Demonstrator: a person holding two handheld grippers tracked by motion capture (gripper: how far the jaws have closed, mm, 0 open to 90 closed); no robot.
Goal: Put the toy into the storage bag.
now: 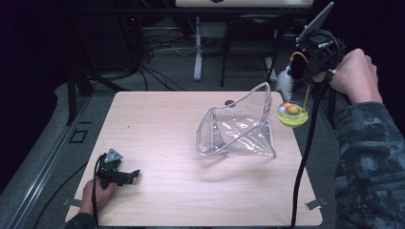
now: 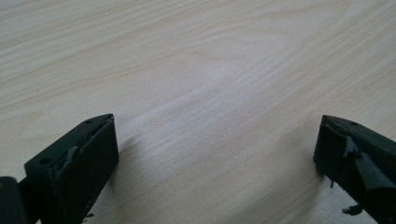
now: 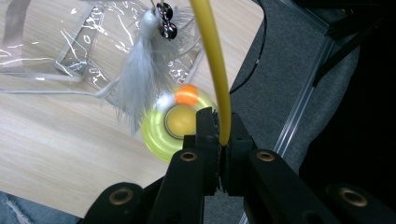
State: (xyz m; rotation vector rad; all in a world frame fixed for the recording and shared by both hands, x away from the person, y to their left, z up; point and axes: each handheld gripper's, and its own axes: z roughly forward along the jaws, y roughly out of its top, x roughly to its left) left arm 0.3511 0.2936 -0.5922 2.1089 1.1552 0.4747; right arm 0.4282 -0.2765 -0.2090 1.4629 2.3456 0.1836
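A cat toy hangs off the table's right edge: a yellow-green round base (image 1: 292,114) carrying small balls, a bent yellow rod (image 3: 212,70), a white feather (image 1: 285,83) and small dark bells (image 3: 166,21). My right gripper (image 1: 300,63) is raised above the far right corner and is shut on the rod; in the right gripper view its jaws (image 3: 223,126) pinch the rod just above the base (image 3: 175,126). A clear plastic pouch (image 1: 239,129) stands open on the table, left of the toy. My left gripper (image 1: 136,174) rests near the front left, open, with only bare wood between its jaws (image 2: 215,154).
The light wooden table (image 1: 157,124) has grey carpet around it. Table legs and cables (image 1: 157,45) lie on the floor behind it. A black cable (image 1: 305,148) trails from my right gripper down past the table's right edge.
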